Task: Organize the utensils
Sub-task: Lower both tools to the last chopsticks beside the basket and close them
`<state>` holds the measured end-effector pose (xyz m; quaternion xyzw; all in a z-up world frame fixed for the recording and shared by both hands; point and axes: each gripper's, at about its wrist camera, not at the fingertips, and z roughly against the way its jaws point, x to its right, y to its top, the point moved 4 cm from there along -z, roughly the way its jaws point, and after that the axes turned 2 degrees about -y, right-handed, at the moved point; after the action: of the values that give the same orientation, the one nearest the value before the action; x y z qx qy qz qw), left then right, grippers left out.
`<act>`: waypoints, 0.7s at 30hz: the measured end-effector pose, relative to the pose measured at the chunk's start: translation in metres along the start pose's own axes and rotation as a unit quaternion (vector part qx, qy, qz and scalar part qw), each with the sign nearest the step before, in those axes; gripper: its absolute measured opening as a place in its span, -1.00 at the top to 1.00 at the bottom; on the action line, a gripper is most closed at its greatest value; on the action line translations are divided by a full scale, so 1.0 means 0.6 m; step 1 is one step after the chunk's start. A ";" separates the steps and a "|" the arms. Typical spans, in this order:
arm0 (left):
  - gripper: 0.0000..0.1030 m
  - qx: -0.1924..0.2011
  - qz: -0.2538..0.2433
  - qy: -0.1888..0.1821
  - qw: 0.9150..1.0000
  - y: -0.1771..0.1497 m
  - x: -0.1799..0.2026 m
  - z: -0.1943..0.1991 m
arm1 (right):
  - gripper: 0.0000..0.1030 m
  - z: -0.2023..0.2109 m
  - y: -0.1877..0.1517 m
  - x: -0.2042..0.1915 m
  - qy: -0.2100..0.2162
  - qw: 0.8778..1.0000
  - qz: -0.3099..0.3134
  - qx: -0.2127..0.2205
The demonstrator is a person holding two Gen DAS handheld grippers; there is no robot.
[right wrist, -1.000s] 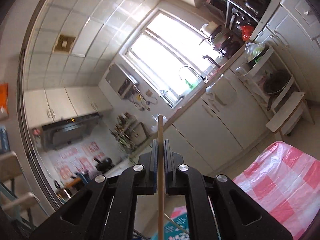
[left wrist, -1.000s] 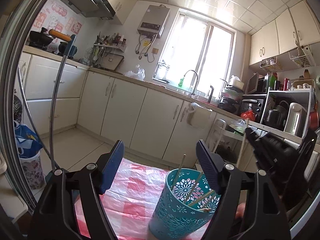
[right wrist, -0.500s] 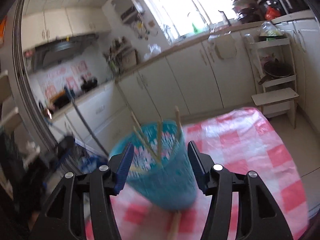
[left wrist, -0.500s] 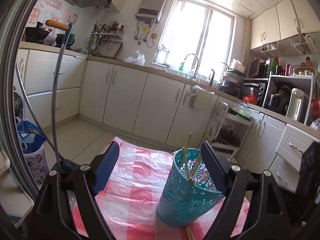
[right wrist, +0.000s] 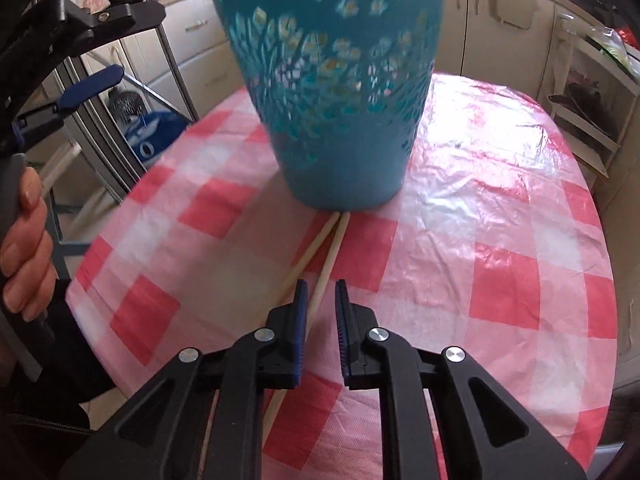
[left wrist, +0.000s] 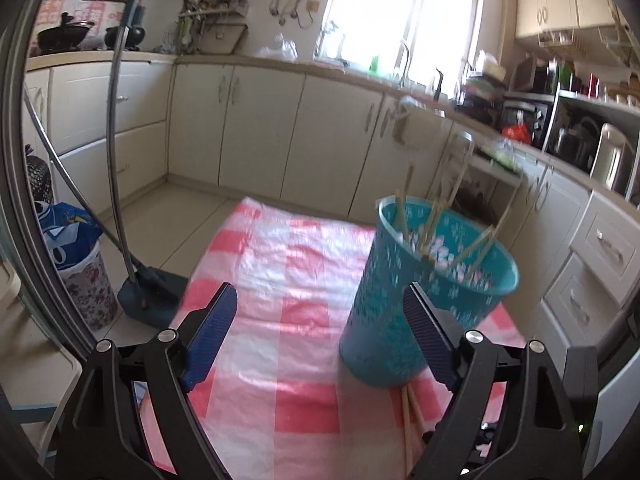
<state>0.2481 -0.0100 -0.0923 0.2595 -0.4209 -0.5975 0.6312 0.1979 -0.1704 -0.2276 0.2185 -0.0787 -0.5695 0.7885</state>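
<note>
Teal basket [right wrist: 336,92] stands on the checked table [right wrist: 500,240], chopsticks [left wrist: 436,220] poking out. Two loose chopsticks [right wrist: 320,256] lie at its base. Right tongs [right wrist: 321,300] sit narrowly parted around one, not gripping. Left tongs [left wrist: 320,332] gape wide, empty, beside the basket.

The right gripper [right wrist: 321,308], which held one wooden chopstick upright a second ago, has dropped low at the frame's bottom, narrowly parted around a pale wooden chopstick [right wrist: 325,270] on the pink checked cloth [right wrist: 500,208].
</note>
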 end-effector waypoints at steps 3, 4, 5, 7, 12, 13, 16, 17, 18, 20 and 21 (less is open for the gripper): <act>-0.57 -0.059 -0.030 -0.009 0.998 -0.031 0.016 -0.032 | 0.77 -0.008 0.000 0.000 -0.009 1.000 0.010 -0.003; -0.57 -0.078 -0.043 -0.011 0.996 -0.042 0.024 -0.042 | 0.79 -0.008 0.000 -0.001 -0.009 1.000 0.009 -0.004; -0.57 -0.096 -0.054 -0.015 0.994 -0.053 0.030 -0.052 | 0.83 -0.008 0.001 0.000 -0.009 1.000 0.006 -0.007; -0.57 -0.143 -0.074 -0.032 0.986 -0.081 0.049 -0.075 | 0.86 -0.007 0.004 0.003 -0.012 1.000 0.003 -0.015; -0.57 -0.215 -0.091 -0.059 0.971 -0.131 0.081 -0.115 | 0.87 0.009 -0.001 0.033 -0.013 0.999 -0.002 -0.042; -0.57 -0.220 -0.101 -0.060 0.968 -0.138 0.085 -0.118 | 0.87 0.012 -0.003 0.037 -0.015 0.999 -0.001 -0.044; -0.57 -0.225 -0.132 -0.055 0.964 -0.155 0.106 -0.123 | 0.87 0.016 -0.008 0.048 -0.017 0.999 0.002 -0.051; -0.57 -0.227 -0.143 -0.053 0.962 -0.159 0.112 -0.125 | 0.87 0.016 -0.010 0.050 -0.016 0.998 0.003 -0.053; -0.54 -0.228 -0.155 -0.050 0.960 -0.163 0.117 -0.128 | 0.87 0.017 -0.012 0.052 -0.015 0.998 0.004 -0.054; -0.36 -0.234 -0.179 -0.043 0.955 -0.172 0.127 -0.134 | 0.85 0.016 -0.009 0.054 -0.014 0.998 0.003 -0.054; -0.26 -0.240 -0.185 -0.043 0.952 -0.177 0.129 -0.138 | 0.84 0.016 -0.008 0.055 -0.014 0.999 0.001 -0.053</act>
<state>0.2554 -0.1162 -0.2058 0.1480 -0.2361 -0.7979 0.5345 0.2016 -0.2050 -0.2254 0.1685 -0.0598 -0.5751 0.7983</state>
